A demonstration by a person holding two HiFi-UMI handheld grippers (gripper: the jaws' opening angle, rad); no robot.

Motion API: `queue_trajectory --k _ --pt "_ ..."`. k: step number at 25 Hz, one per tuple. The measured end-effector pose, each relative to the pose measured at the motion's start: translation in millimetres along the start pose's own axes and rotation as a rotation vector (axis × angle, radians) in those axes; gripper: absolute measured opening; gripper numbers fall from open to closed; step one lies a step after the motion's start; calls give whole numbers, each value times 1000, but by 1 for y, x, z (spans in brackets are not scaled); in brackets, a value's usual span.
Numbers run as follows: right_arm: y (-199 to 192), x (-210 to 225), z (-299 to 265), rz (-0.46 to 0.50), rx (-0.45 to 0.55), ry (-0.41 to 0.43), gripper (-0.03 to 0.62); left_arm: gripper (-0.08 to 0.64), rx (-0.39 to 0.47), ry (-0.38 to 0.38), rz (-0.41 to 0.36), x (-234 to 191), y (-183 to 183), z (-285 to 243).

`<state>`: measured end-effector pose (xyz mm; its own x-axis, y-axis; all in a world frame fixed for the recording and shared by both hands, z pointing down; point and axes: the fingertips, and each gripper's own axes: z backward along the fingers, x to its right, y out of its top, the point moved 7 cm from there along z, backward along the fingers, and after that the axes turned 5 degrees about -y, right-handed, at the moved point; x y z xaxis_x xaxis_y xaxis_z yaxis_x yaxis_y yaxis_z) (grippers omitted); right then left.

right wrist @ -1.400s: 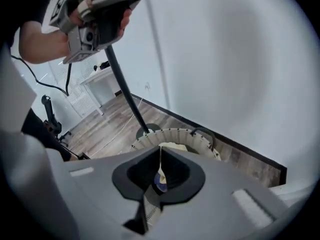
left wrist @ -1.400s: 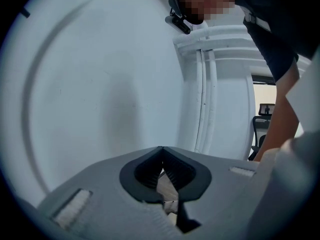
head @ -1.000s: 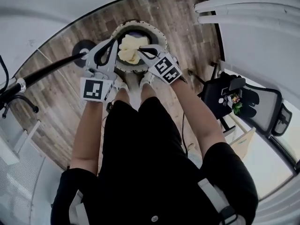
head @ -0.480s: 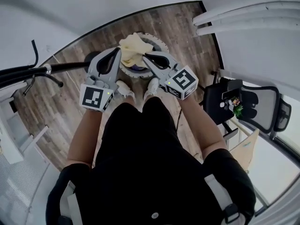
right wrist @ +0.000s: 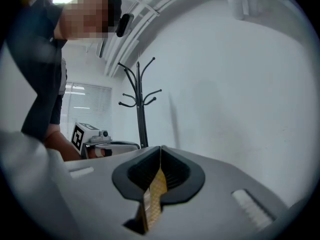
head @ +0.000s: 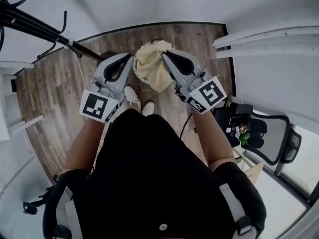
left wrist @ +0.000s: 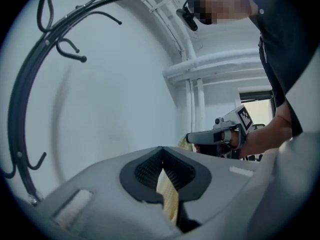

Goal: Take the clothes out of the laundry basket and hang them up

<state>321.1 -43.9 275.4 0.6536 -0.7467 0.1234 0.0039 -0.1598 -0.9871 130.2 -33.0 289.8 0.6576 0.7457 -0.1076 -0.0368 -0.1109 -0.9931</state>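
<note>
Both grippers are raised in front of the person and share one pale yellow waffle-weave cloth (head: pixel 152 69), which hangs bunched between them above the brown wood-plank floor (head: pixel 50 86). In the head view the cloth sits at 12 o'clock from the person's white shoes (head: pixel 132 95). The grey left gripper (head: pixel 130 59) holds its 9 o'clock edge and the grey right gripper (head: pixel 165 54) its 3 o'clock edge. The left gripper view shows the left gripper (left wrist: pixel 161 159) clenched, its black ribbed pads (left wrist: pixel 150 170) pressed together on a strip of the cloth (left wrist: pixel 168 196) that runs down towards 6 o'clock. The right gripper (left wrist: pixel 191 137) shows at 3 o'clock there, with a little yellow fabric just beside its tip. In the right gripper view the right gripper (right wrist: pixel 160 163) is likewise clamped, a narrow fold of the cloth (right wrist: pixel 154 194) pinched between its pads and trailing to 6 o'clock, while the left gripper (right wrist: pixel 134 145) lies at 9 o'clock. A black metal coat stand with curved hooks (head: pixel 37 23) is at 10 o'clock in the head view, against the white wall (head: pixel 149 4). A black mesh office chair (head: pixel 271 141) stands at 4 o'clock.
</note>
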Motion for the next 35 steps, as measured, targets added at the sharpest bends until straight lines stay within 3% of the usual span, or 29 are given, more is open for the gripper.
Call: queue_trajectory --k 9,19,24,35 --pt "47 -57 5 43 83 122 11 2 36 176 -32 25 43 78" --pt "76 -96 -43 64 122 196 11 2 40 340 -67 3 56 154" --pt "83 -100 -73 78 121 193 11 2 48 354 -68 -20 62 169" --pt "99 -101 -156 116 121 129 11 2 68 305 -69 -97 74 183"
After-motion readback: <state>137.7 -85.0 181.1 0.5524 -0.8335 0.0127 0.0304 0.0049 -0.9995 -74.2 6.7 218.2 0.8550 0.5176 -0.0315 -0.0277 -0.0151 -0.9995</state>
